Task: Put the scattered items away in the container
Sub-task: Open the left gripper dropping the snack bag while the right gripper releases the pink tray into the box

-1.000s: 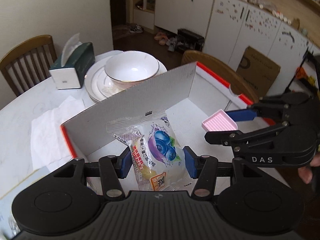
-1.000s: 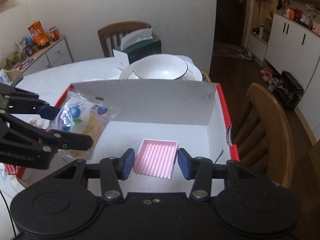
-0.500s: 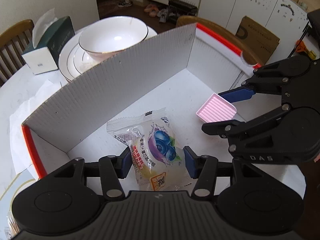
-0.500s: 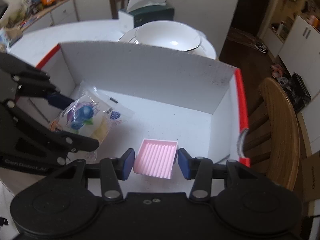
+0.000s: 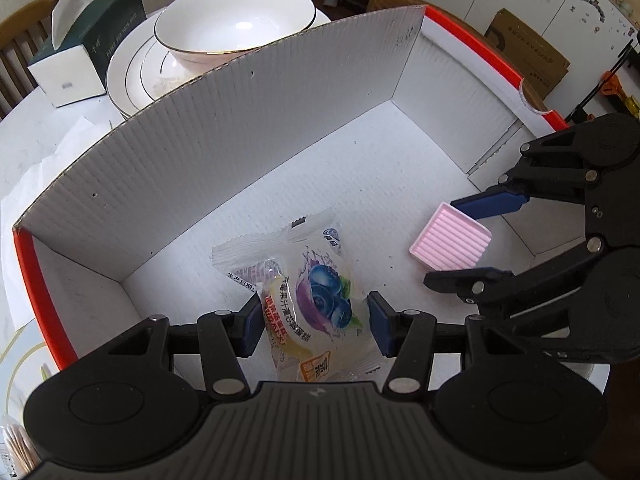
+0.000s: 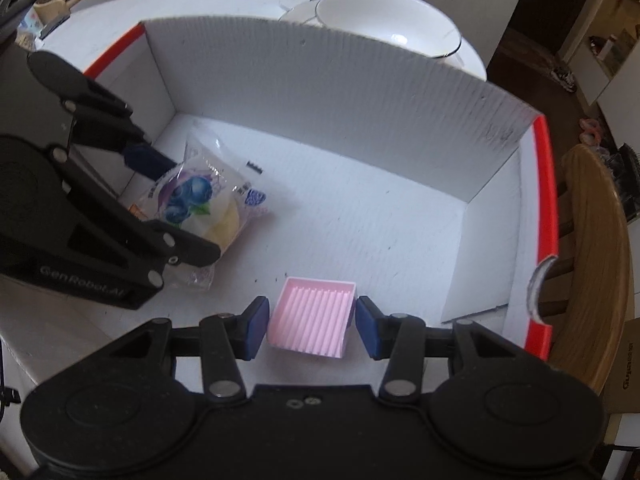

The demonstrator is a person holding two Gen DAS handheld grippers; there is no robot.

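A white cardboard box with a red rim point(image 5: 248, 128) stands on the table; it also shows in the right wrist view point(image 6: 360, 92). My left gripper point(image 5: 316, 324) is low inside the box, its jaws slightly apart beside a clear snack packet with blueberry print point(image 5: 316, 300). The packet lies on the box floor point(image 6: 200, 204). My right gripper point(image 6: 310, 322) is also inside the box. Its jaws stand just clear of a pink ribbed tray point(image 6: 312, 320), which lies on the floor point(image 5: 450, 240).
A white bowl on stacked plates point(image 5: 232, 20) and a dark green tissue box point(image 5: 84, 52) stand behind the box. A white napkin point(image 5: 36, 152) lies to the left. A wooden chair point(image 6: 592, 256) stands at the right of the table.
Both grippers have gone down into the box with their items. The jaws of both have opened a little, so the packet and the pink tray now rest on the box floor.
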